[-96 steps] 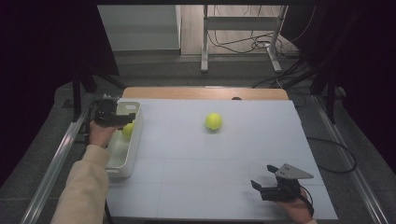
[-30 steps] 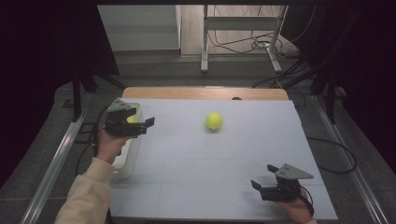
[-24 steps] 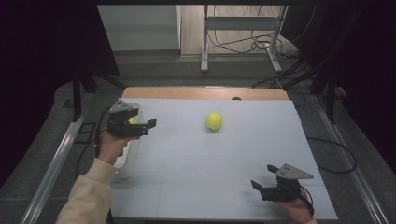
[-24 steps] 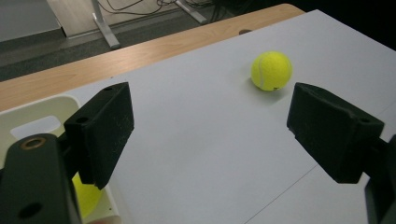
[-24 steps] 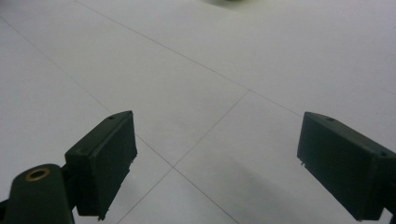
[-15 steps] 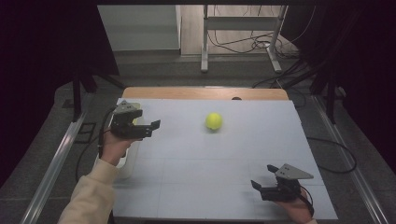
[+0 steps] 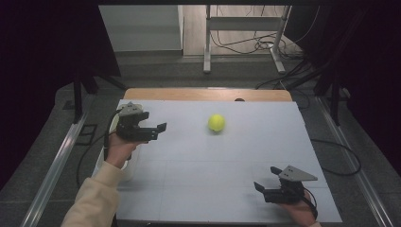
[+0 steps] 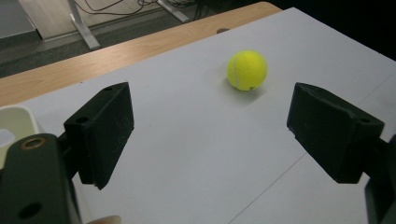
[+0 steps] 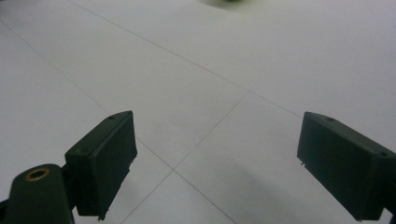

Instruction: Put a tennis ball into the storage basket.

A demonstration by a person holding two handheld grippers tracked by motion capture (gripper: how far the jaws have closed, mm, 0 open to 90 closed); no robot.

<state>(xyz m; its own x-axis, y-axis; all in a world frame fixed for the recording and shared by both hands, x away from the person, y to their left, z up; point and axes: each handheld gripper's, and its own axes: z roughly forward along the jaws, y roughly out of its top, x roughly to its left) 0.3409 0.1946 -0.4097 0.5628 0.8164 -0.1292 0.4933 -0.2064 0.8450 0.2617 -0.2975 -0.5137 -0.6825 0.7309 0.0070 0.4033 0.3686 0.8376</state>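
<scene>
A yellow tennis ball [image 7: 216, 122] lies on the white table [image 7: 208, 165], right of the centre at the back. My left gripper [image 7: 158, 132] hovers over the table's left part and points right at the ball, well short of it. In the left gripper view its jaws stand open with nothing between them [image 8: 210, 135], and the ball [image 8: 246, 70] lies ahead on the bare surface. My right gripper [image 7: 264, 178] rests low at the front right, open and empty [image 9: 215, 158]. The ball's lower edge [image 9: 229, 1] just shows at the top of the right gripper view.
A white bin [image 7: 131, 165] stands along the table's left edge, mostly behind the person's left forearm; its corner [image 8: 14, 123] shows beside the left jaw. A wooden strip [image 7: 203, 93] runs along the far edge. Cables and a desk frame lie on the floor beyond.
My left gripper has drifted right, from above the bin out over the table toward the ball. The right gripper and the ball have stayed put.
</scene>
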